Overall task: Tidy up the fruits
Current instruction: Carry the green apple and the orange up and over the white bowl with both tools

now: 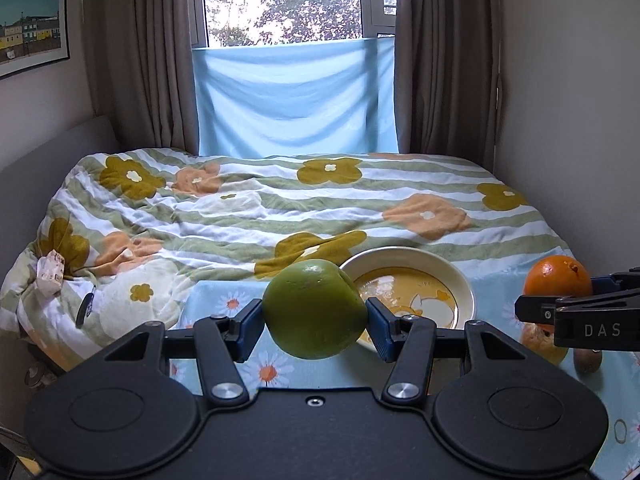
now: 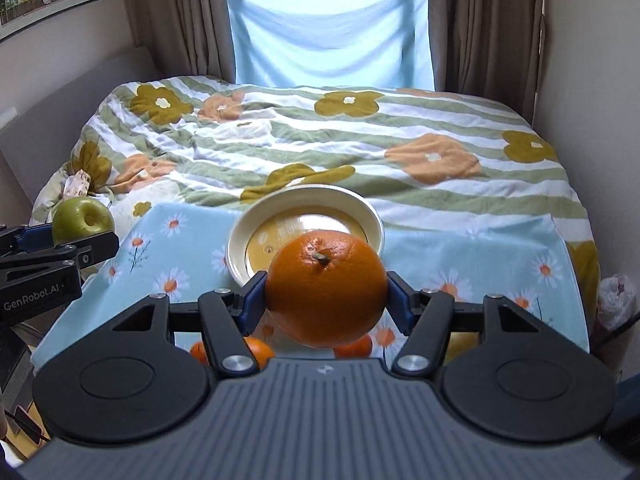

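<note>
So far: no fruit lies in the plate; two fruits are lifted and carried, and several wait on the cloth, so most of the job looks to be ahead.
Left gripper (image 1: 315,318): clamped on the green apple (image 1: 315,309), blue pads pressed to its two sides, held in the air above the daisy tablecloth (image 1: 224,300), just left of the plate and nearer the camera.
Green apple heading: roughly round, no real long axis; seen from the right wrist, its dimpled end (image 2: 93,218) faces right, toward the other gripper, so its core line runs about level, side to side.
Plate (image 1: 466,280): cream rim, yellow cartoon print, sitting on the tablecloth at the bed's near edge, between the two carried fruits; nothing in it.
Right gripper (image 2: 326,298): closed around the large orange (image 2: 326,290), pads on either flank, held above the cloth on the near side of the plate.
Orange heading: near-spherical; its stem (image 2: 321,258) points up and a little toward the plate, so the stem axis stands close to upright.
Left on the cloth: two small oranges (image 2: 256,350) under the right gripper, and, in the left wrist view, a yellowish fruit (image 1: 538,340) and a brown kiwi-like fruit (image 1: 588,360) below the same gripper.
Judgement: both held fruits seem bound for the plate; the loose ones remain after that.
</note>
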Motion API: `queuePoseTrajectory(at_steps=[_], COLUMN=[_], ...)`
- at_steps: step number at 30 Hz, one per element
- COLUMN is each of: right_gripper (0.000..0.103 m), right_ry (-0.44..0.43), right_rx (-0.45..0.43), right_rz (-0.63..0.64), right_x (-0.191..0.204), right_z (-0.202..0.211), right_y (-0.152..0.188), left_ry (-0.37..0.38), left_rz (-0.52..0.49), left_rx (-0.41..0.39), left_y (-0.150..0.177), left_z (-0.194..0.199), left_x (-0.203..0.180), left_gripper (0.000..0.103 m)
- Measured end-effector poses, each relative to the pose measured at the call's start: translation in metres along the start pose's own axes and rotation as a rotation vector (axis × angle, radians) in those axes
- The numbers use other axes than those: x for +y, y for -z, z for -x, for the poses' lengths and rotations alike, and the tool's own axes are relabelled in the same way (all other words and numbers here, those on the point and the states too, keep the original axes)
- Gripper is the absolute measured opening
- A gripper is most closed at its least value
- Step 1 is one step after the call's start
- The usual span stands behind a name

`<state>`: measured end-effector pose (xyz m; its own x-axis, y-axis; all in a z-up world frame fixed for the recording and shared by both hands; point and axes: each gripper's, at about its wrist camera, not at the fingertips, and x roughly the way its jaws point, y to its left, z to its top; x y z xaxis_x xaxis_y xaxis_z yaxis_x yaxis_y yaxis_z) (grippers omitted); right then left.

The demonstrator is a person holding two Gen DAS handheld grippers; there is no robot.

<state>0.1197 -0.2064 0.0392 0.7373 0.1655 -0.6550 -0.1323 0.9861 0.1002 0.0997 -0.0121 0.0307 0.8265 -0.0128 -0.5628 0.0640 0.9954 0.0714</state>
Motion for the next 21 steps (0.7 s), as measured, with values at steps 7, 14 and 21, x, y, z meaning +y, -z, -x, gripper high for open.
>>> queuePoseTrajectory(at_steps=[7, 14, 21], right_gripper=[0.076, 0.076, 0.076], right_ry=[0.029, 0.069, 0.101], right_rx=[0.007, 0.024, 0.046], right_rz=[-0.041, -0.066, -0.088], right_x=[0.003, -0.006, -0.016], right_z=[-0.047, -0.103, -0.148], right_y=[-0.035, -0.056, -0.066], left_ry=[0.085, 0.152, 0.205], left_rz=[-0.022, -0.073, -0.129], left_rx=[0.014, 0.055, 0.106], left_y=[-0.029, -0.044, -0.047], left_z=[-0.057, -0.128, -0.184], left_x=[0.005, -0.004, -0.017], left_gripper=[0.059, 0.059, 0.059])
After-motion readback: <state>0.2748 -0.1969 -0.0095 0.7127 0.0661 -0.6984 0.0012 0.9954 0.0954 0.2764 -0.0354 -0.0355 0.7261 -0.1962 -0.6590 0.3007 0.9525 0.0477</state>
